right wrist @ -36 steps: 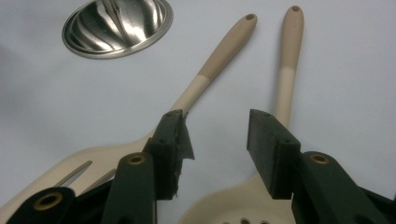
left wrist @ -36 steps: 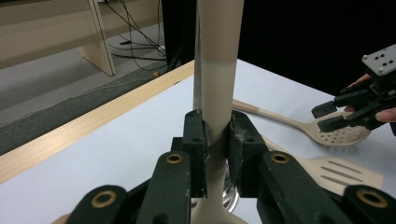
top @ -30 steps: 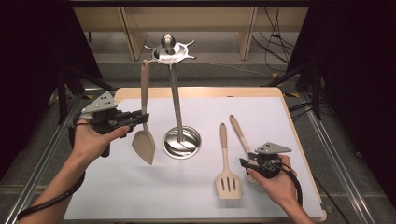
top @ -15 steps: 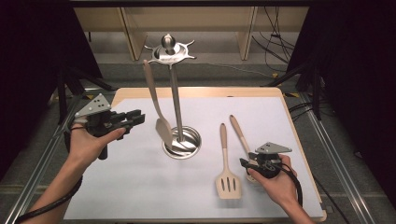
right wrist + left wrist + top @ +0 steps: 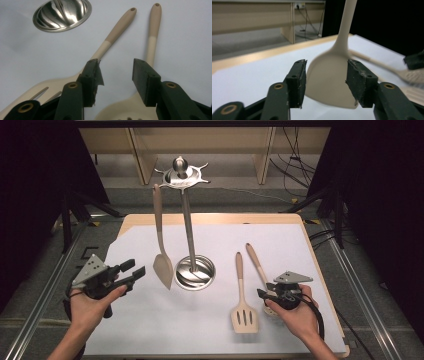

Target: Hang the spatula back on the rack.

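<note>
1. Left gripper point(image 5: 131, 272), lower left of the high view: jaws released and spread, having just been opening; nothing pressed between the pads.
2. Solid spatula point(image 5: 162, 247), centre left: hangs from the steel rack point(image 5: 186, 220), blade just above the white mat point(image 5: 150, 330). In the left gripper view its blade point(image 5: 329, 77) appears beyond the parted jaws.
3. Right gripper point(image 5: 264, 295), lower right: jaws parted, grasping nothing, over the skimmer point(image 5: 150, 50).
4. Slotted turner point(image 5: 242, 300), lower centre right, flat on the mat.

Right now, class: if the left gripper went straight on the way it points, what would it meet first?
Probably the hanging spatula: its blade sits dead ahead between the open jaws of the left gripper, though how far ahead is unclear.
</note>
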